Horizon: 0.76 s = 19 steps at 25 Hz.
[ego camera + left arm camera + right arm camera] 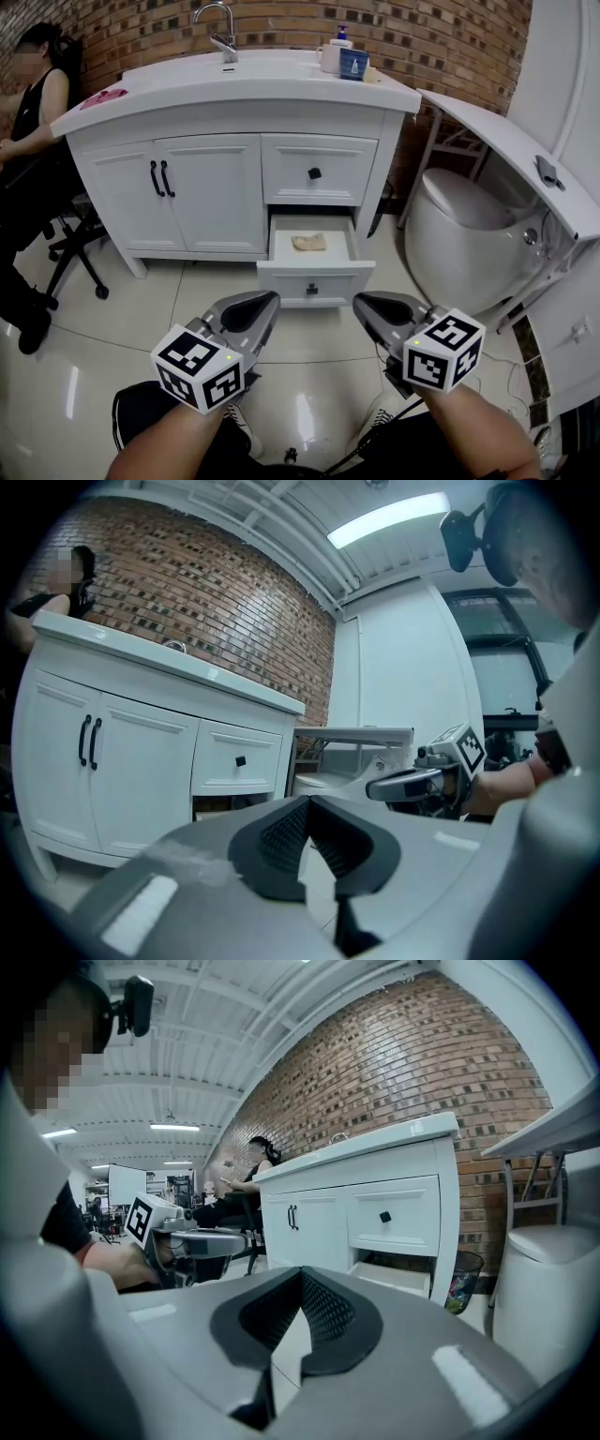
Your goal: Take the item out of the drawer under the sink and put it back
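Observation:
The lower drawer (315, 282) of the white sink cabinet (225, 187) stands pulled open. A tan, crumpled item (308, 242) lies on its white bottom. My left gripper (267, 306) and right gripper (364, 306) hover side by side above the floor tiles, a short way in front of the drawer. Both are shut, with nothing between their jaws. The left gripper view shows its shut tips (307, 800) and the right gripper (398, 785) beside them. The right gripper view shows its shut tips (300, 1270), the left gripper (208, 1240) and the open drawer (396, 1277).
A person (23, 141) sits on a wheeled chair (70, 248) left of the cabinet. A white toilet (459, 234) stands to the right under a slanted white panel (506, 155). A faucet (221, 28) and bottles (343, 56) are on the counter. A bin (460, 1293) sits by the wall.

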Motion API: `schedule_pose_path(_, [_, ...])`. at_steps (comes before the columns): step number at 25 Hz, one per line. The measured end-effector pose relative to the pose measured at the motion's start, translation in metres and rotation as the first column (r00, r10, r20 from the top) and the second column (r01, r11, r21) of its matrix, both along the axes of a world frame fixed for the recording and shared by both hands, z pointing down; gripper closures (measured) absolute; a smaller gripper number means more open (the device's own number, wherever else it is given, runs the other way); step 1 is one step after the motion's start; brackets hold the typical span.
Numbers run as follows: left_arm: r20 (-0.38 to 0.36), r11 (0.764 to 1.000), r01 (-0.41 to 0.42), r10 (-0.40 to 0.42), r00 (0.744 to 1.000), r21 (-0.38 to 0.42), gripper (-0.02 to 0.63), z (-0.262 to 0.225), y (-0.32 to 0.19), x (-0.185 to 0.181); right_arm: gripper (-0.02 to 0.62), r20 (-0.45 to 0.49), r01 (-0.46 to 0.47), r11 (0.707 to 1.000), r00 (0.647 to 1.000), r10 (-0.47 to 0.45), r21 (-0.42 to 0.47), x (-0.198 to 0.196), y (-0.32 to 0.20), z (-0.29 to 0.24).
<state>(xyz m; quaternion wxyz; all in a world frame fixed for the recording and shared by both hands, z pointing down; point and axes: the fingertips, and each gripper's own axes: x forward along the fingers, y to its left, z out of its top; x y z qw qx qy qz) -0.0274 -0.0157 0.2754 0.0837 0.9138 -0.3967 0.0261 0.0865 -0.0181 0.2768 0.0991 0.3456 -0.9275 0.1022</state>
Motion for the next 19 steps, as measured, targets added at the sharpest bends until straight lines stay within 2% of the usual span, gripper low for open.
schedule_pose_path(19, [0.009, 1.0, -0.008, 0.008, 1.0, -0.003, 0.6, 0.001, 0.0012, 0.0028, 0.589, 0.003, 0.0, 1.0, 1.0, 0.0, 0.006, 0.0003, 0.0018, -0.0041])
